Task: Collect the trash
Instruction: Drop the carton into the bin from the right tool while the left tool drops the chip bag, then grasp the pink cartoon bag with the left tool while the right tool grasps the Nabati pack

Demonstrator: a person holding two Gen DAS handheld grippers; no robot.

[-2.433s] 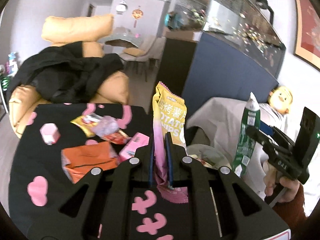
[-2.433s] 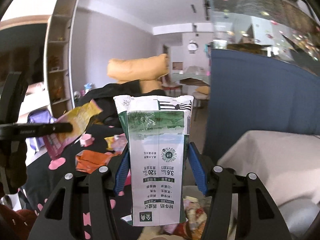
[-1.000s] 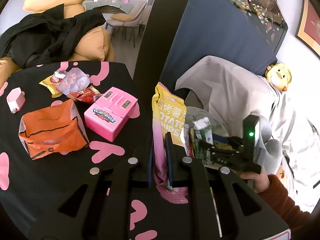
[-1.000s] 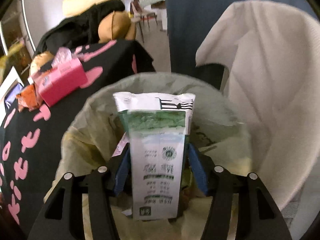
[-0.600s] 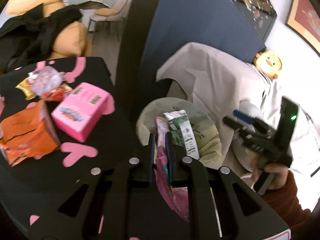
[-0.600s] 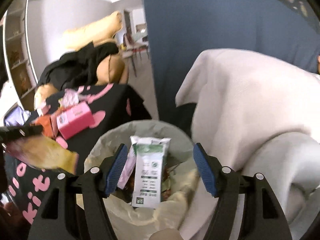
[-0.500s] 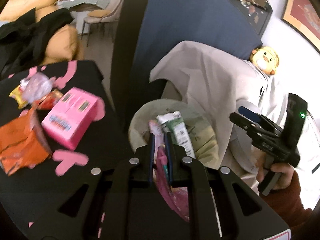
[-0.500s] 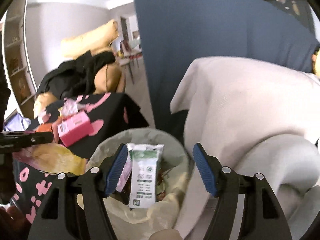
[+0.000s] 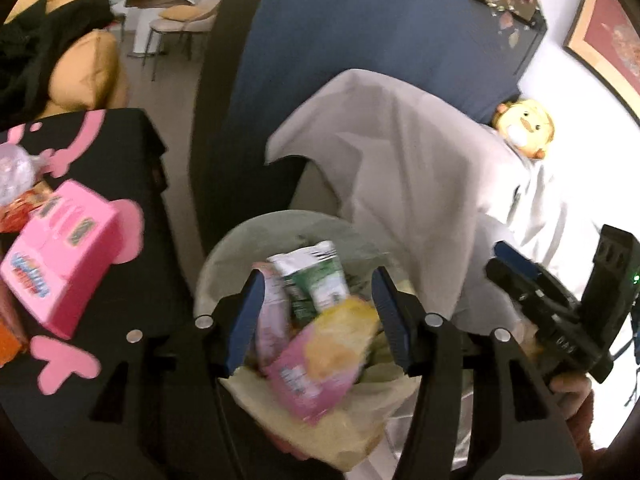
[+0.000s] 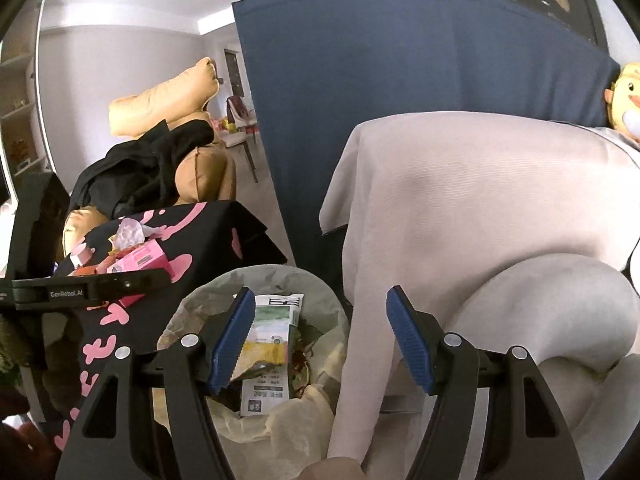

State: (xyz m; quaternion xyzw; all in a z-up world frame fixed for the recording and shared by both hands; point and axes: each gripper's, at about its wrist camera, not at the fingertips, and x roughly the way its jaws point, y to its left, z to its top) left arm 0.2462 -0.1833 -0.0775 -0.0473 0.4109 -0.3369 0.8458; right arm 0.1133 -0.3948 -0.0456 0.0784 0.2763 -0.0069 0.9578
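My left gripper (image 9: 318, 304) hangs over the lined trash bin (image 9: 224, 256), its jaws opening. A yellow and pink chip bag (image 9: 320, 360), blurred and tilted, lies loose between the fingers above the bin's mouth, and no pad presses on it. A green and white milk carton (image 9: 316, 280) rests inside the bin. My right gripper (image 10: 320, 308) stands open and empty above the bin's (image 10: 280, 276) right rim, with the milk carton (image 10: 276, 316) below it. In the left wrist view, the right gripper (image 9: 504, 264) is off to the right.
Left of the bin is a black table (image 9: 120, 152) with pink marks. It bears a pink box (image 9: 60, 256), an orange bag (image 9: 8, 340) and crumpled wrappers (image 9: 16, 168). A cloth-covered seat (image 9: 400, 160) with a yellow duck plush (image 9: 524, 124) stands right, before a blue partition (image 9: 360, 40).
The left gripper carried the chip bag over the bin and opened, and the bag has slipped free. The right gripper let the milk carton drop into the bin and rose away.
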